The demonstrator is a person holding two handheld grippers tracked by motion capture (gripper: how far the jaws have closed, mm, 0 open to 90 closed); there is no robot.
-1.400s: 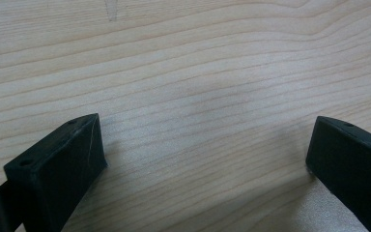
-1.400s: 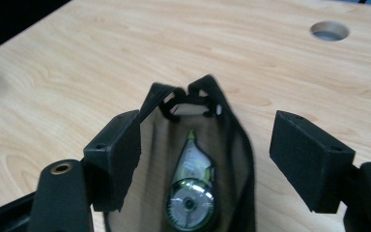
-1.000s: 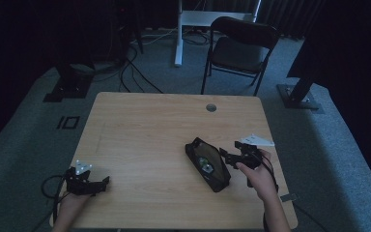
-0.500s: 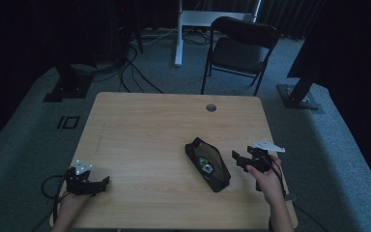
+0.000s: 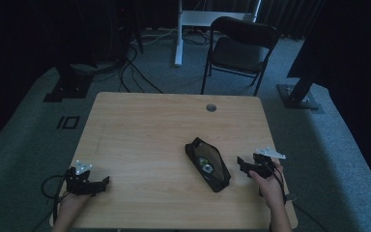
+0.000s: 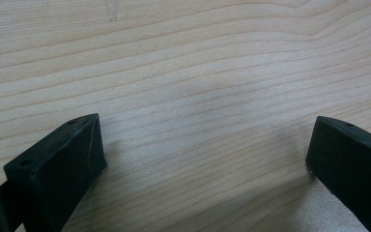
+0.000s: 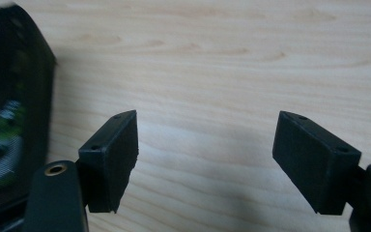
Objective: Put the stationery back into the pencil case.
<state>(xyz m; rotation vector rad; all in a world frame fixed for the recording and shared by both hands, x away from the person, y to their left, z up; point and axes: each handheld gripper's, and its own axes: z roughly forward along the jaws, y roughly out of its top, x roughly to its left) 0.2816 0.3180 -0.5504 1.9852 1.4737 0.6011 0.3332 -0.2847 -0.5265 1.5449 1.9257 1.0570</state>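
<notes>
- On the right half of the wooden table (image 5: 140,125), a black pouch (image 5: 207,164) lies flat and slantwise, its near end toward the person's edge; something pale and shiny shows through its upper face, but what it is cannot be told.
- The right gripper (image 5: 244,164) sits just beside the pouch on its right, apart from it, held low over the wood by the right hand (image 5: 269,186).
- In the right gripper view its 2 jaws stand wide apart with bare wood between them, and the pouch (image 7: 9,130) shows blurred at the left edge, beside the left jaw and not between the 2.
- The left gripper (image 5: 101,182) rests near the table's near-left corner, well apart from the pouch, in the left hand (image 5: 70,205); the left gripper view shows its jaws spread wide over plain wood grain, holding nothing.
- Judged by its flat, slack outline, the pouch is probably soft and light, with a face that may be see-through film or mesh, so it would sag or fold if lifted by 1 end.
- The firmest hold is likely the dark border along a long edge or at a corner, pinched thin; the slick middle face looks the poorer place, and the contents could shift.
- A black folding chair (image 5: 241,48) stands beyond the far edge.
</notes>
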